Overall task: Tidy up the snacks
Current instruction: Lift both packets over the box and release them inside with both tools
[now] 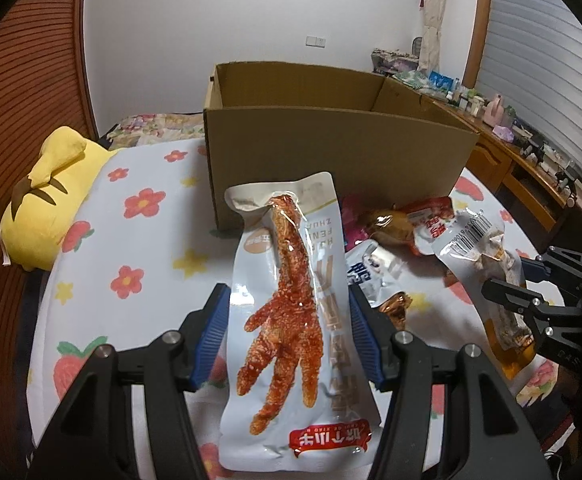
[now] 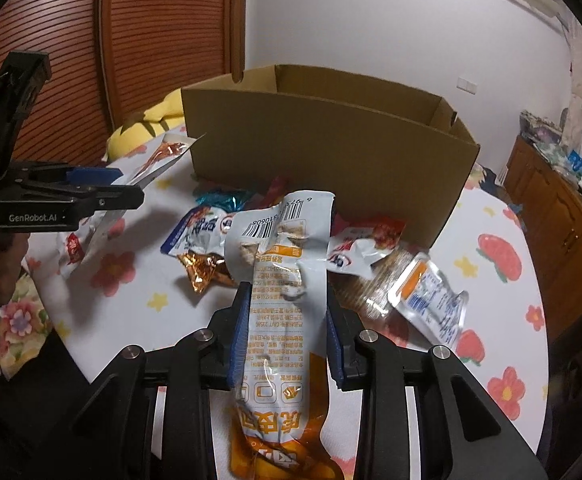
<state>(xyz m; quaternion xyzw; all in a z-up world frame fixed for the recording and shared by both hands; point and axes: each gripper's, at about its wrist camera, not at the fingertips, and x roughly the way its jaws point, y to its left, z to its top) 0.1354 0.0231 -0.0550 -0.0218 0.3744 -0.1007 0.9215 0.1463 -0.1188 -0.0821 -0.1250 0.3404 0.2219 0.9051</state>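
My left gripper (image 1: 289, 300) is shut on a chicken-foot snack pack (image 1: 291, 320), held above the bed in front of the open cardboard box (image 1: 331, 148). My right gripper (image 2: 287, 300) is shut on a white and orange snack pouch (image 2: 283, 320), barcode end up, also in front of the box (image 2: 331, 148). Each gripper shows in the other's view: the right (image 1: 531, 292) with its pouch (image 1: 487, 248), the left (image 2: 103, 188) with its pack (image 2: 159, 160). Several loose snack packs (image 2: 211, 236) lie on the bed by the box.
A flower-print sheet (image 1: 131, 240) covers the bed. A yellow plush toy (image 1: 47, 200) lies at its left. A wooden sideboard (image 1: 523, 168) with clutter stands at the right. A white and orange pouch (image 2: 431, 300) lies right of my right gripper.
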